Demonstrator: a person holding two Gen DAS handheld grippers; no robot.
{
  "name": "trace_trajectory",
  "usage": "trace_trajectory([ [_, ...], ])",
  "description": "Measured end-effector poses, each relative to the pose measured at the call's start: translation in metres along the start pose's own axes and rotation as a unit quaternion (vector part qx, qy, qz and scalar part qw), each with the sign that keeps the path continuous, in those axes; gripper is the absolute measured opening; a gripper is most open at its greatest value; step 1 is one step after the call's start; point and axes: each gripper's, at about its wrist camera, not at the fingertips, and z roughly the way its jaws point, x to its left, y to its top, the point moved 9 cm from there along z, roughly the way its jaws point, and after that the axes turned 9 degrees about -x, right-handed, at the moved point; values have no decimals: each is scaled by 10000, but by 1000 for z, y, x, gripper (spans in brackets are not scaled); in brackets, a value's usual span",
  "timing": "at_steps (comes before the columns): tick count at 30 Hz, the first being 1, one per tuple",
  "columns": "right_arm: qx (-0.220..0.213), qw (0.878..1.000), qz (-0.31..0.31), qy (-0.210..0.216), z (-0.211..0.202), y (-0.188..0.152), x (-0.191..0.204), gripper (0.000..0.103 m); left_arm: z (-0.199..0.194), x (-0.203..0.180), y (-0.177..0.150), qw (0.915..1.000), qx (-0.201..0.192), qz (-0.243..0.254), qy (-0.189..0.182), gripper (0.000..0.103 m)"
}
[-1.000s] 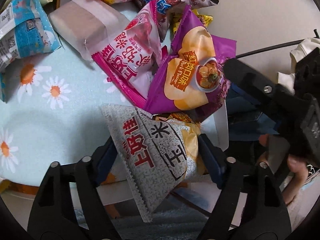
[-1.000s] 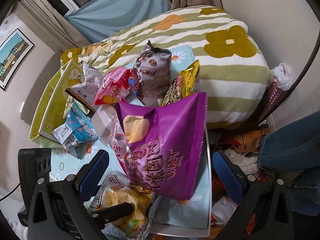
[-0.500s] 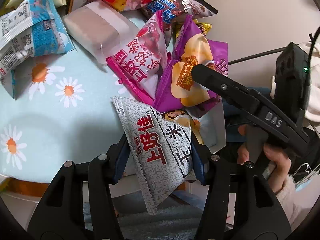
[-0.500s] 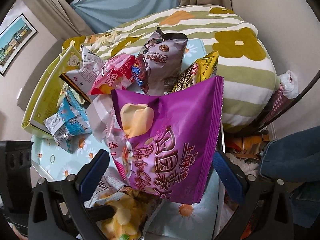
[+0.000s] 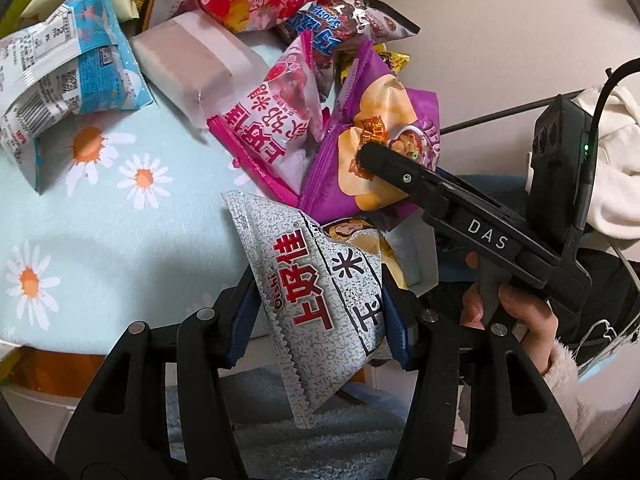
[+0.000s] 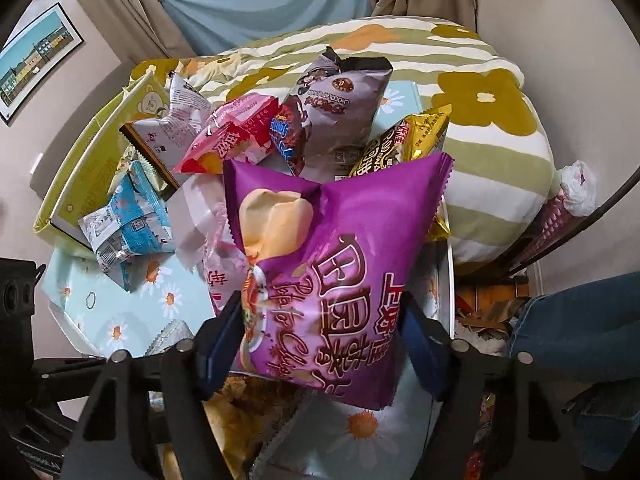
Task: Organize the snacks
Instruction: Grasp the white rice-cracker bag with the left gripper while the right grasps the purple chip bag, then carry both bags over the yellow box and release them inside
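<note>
Right jaws closing onto purple chip bag (image 6: 332, 272), angled downward.

Left gripper (image 5: 320, 312), angled steeply downward, its blue pads pressed against both sides of a grey-speckled snack bag (image 5: 320, 300). Right gripper (image 6: 324, 332), likewise pitched downward, its jaws closing on a purple chip bag (image 6: 332, 264) that sits between the pads and touches them. In the left wrist view, the person's right hand (image 5: 508, 308) wraps the grip of its gripper, a fleecy sleeve cuff at the wrist.
</note>
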Motion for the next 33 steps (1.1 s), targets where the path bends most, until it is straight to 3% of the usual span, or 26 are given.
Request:
trace_trajectory([
  [13, -441, 9989, -109, 75, -45, 38, 14, 62, -34, -6, 20, 9992, -349, 172, -78, 54],
  [23, -866, 9948, -434, 322, -74, 95, 64, 62, -100, 5, 79, 9920, -1224, 274, 137, 53],
  [33, -1231, 9871, -731, 718, -72, 163, 144, 62, -186, 56, 150, 9784, -1976, 308, 519, 53],
])
